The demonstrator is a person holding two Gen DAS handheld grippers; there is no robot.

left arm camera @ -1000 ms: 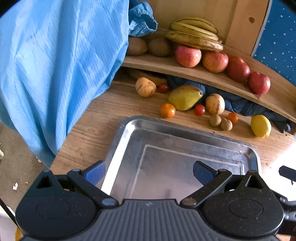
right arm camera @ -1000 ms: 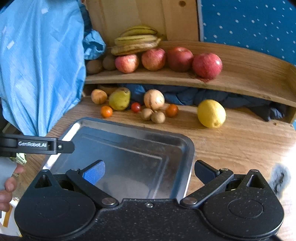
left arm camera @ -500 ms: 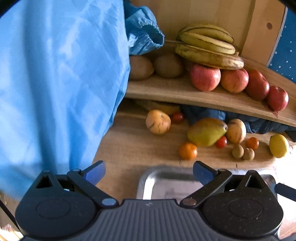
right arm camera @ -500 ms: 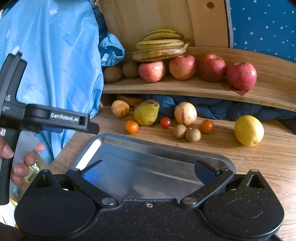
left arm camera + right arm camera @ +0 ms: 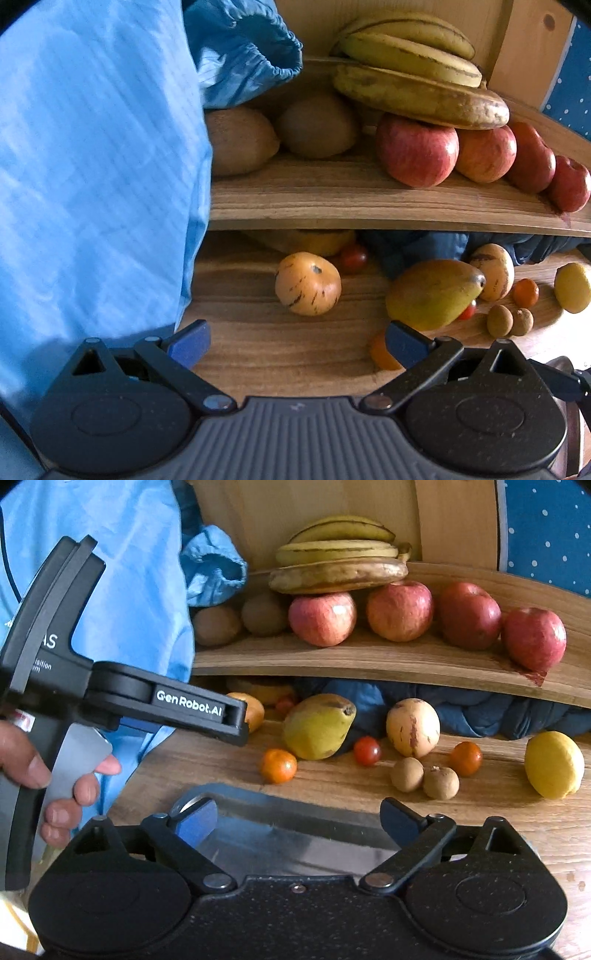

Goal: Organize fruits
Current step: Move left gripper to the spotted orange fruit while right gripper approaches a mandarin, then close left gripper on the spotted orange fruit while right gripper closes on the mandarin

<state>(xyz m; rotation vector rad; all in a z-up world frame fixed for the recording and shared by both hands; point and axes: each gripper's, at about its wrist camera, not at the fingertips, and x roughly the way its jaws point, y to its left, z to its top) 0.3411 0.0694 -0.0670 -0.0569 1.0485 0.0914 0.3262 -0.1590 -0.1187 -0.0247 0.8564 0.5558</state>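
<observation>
- The left gripper point(image 5: 297, 338) has been carried forward off the metal tray point(image 5: 295, 819) over the last second; where the tray filled its view before, bare wooden table point(image 5: 266, 343) is now seen between its fingers.
- Its jaws are spread wide and nothing is held between them.
- The speckled yellow-orange fruit point(image 5: 308, 283) is now framed just beyond the tray's far left corner, directly ahead of the left gripper, and is judged the likely first pick.
- The right gripper point(image 5: 297, 821) has been brought lower and nearer the tray's far rim; its jaws are likewise parted and empty.
- Beyond the tray, the loose fruits are seen on the table: a pear point(image 5: 317, 725), a small orange point(image 5: 277, 765), a cherry tomato point(image 5: 366, 750) and a lemon point(image 5: 554, 764).
- No fruit can be seen in the visible part of the tray, so the sorting is judged barely begun.
- Apples point(image 5: 323, 618) and bananas point(image 5: 338, 563) are kept on the shelf behind the tray.
</observation>
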